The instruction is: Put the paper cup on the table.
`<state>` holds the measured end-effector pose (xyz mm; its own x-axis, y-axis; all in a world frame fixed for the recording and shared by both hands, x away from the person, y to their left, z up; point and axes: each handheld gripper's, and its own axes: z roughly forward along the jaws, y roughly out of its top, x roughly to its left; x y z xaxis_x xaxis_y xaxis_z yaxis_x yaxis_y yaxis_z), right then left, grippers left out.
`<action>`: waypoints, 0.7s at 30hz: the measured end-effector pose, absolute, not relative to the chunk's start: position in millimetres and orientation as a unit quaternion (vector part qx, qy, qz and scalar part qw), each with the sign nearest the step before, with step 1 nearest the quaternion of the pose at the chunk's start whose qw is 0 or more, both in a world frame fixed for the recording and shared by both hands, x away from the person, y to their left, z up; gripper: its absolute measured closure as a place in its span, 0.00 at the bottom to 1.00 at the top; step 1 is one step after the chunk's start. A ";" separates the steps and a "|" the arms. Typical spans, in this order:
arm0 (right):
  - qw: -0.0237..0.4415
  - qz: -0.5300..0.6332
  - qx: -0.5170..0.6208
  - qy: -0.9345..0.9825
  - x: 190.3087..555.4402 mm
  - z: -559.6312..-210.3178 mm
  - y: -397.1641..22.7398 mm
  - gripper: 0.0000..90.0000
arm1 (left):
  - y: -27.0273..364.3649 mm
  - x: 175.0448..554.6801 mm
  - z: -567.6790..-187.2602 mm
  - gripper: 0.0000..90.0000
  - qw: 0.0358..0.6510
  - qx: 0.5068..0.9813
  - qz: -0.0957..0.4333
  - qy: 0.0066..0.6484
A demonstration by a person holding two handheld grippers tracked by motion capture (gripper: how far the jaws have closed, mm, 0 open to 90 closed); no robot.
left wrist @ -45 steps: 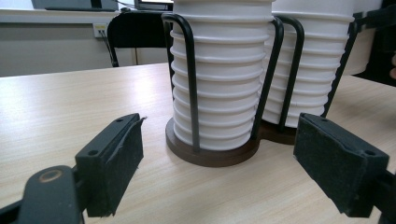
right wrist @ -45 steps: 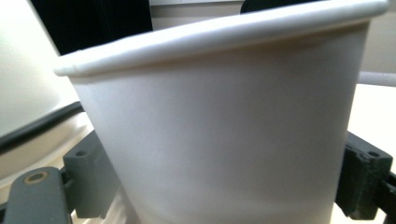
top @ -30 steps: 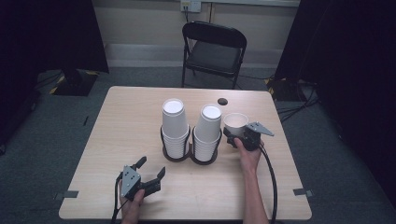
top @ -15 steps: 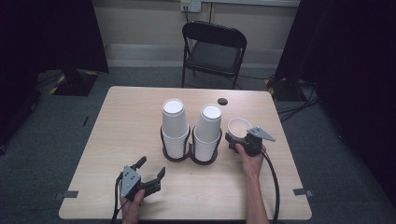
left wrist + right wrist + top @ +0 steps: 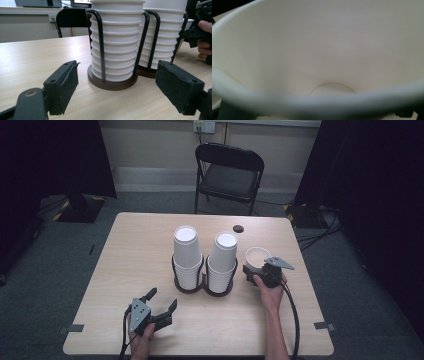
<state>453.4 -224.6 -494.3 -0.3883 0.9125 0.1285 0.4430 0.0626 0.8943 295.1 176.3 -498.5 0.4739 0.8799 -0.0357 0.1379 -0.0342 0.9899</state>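
Observation:
Two tall stacks of white paper cups stand mid-table in a black wire holder with brown round bases: the left stack and the right stack. My right gripper is just right of the right stack and shut on a single white cup. The right gripper view looks straight into that cup's open mouth. My left gripper rests low near the table's front left. It is open, its jaws wide apart, and it faces the left stack with nothing between them.
A small dark round object lies on the wooden table behind the stacks. A black folding chair stands beyond the far edge. Cables trail from both grippers toward the person's side.
My right gripper has drifted slightly right and toward the person with the cup. The left gripper has stayed put.

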 end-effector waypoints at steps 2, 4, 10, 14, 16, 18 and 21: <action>0.244 0.470 0.497 0.687 452.6 -494.2 -224.9 0.15 | 176.3 295.2 -498.5 0.20 0.570 0.642 0.325 0.397; 0.243 0.466 0.498 0.690 451.3 -494.1 -225.3 0.15 | 176.2 295.0 -498.5 0.20 0.570 0.642 0.326 0.397; 0.248 0.466 0.499 0.688 443.0 -491.1 -225.9 0.15 | 176.1 295.0 -498.4 0.20 0.569 0.642 0.326 0.397; 0.248 0.469 0.505 0.681 434.8 -486.9 -226.7 0.15 | 175.8 295.0 -498.4 0.20 0.569 0.643 0.326 0.396; 0.248 0.464 0.506 0.684 431.6 -484.6 -226.2 0.15 | 175.9 295.1 -498.4 0.20 0.569 0.643 0.326 0.396; 0.246 0.462 0.508 0.684 430.1 -483.5 -226.1 0.15 | 176.0 295.0 -498.5 0.20 0.569 0.642 0.326 0.396; 0.246 0.455 0.514 0.684 426.4 -483.0 -224.3 0.15 | 176.1 295.0 -498.5 0.20 0.570 0.641 0.326 0.397</action>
<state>426.4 -224.3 -483.0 -0.3509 0.9273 0.1307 0.4787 0.0576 0.8761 295.0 176.1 -498.5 0.4721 0.8808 -0.0353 0.1380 -0.0343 0.9898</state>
